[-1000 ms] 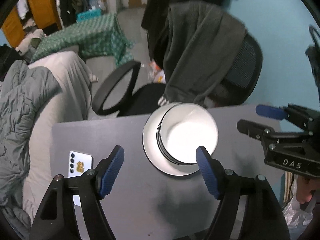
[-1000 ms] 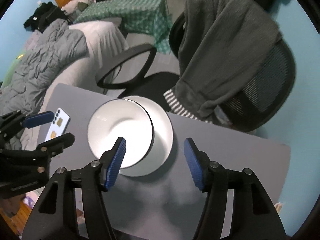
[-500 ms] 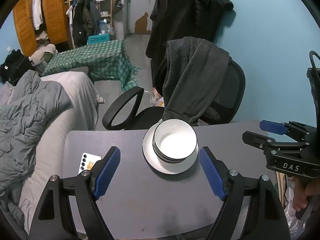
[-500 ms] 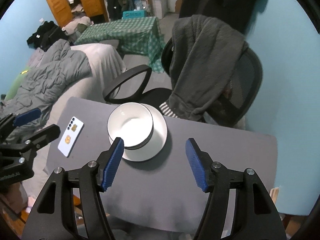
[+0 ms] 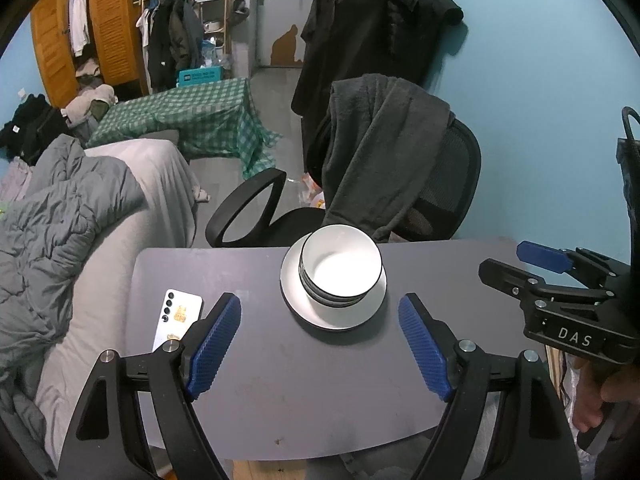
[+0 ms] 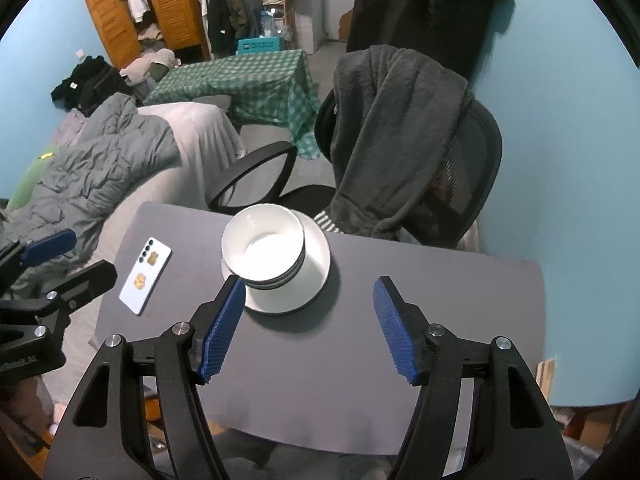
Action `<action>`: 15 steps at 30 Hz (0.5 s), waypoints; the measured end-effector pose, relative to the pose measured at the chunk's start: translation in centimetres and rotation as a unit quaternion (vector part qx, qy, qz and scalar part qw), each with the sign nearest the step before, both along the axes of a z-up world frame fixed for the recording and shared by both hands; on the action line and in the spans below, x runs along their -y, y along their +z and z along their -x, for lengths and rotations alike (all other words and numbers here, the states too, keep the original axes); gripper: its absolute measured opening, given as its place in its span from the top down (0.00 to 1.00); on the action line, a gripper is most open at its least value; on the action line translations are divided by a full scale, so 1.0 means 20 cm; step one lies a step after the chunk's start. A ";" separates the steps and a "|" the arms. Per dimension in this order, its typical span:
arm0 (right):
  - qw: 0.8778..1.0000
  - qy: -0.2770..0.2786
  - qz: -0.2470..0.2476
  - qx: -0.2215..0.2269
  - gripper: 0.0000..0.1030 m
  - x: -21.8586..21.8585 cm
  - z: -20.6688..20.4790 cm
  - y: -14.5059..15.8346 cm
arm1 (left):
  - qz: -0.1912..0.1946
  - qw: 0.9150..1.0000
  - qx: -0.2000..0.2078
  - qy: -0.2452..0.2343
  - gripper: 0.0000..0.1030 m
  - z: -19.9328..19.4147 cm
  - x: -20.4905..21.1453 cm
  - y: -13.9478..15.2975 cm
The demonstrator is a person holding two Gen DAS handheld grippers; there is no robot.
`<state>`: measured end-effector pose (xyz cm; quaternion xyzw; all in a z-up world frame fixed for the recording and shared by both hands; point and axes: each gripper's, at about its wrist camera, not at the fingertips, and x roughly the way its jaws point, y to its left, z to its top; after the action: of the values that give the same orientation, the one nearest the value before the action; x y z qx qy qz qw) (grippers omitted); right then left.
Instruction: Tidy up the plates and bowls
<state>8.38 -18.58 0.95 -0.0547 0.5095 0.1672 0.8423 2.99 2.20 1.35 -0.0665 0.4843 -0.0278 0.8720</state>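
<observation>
I pull both claws up and back from the bowls (image 5: 340, 268) stacked on the plate (image 5: 296, 304) near the desk's (image 5: 320, 380) far edge, so I think tidying is done. My left claw (image 5: 320, 344) and right claw (image 6: 308, 328) are open and empty. The right claw's side says "DAS".

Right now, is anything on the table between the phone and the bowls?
No. In the left wrist view, only bare grey table lies between the phone and the plate under the stacked bowls. The right wrist view agrees.
</observation>
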 end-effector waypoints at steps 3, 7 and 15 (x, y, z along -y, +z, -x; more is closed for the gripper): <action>1.000 -0.004 -0.004 -0.001 0.36 0.00 0.01 0.00 | -0.003 1.000 0.003 -0.004 0.20 0.02 0.00 0.01; 1.000 -0.007 -0.009 -0.002 0.36 -0.01 0.02 0.01 | -0.007 1.000 0.005 -0.005 0.20 0.04 0.01 0.02; 1.000 -0.012 -0.016 0.005 0.36 -0.02 0.04 0.04 | -0.002 1.000 0.007 -0.004 0.20 0.04 -0.02 0.03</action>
<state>7.50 -18.12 1.70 -0.0361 0.5035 0.1652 0.8473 2.19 2.59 1.93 -0.0628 0.4788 -0.0306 0.8751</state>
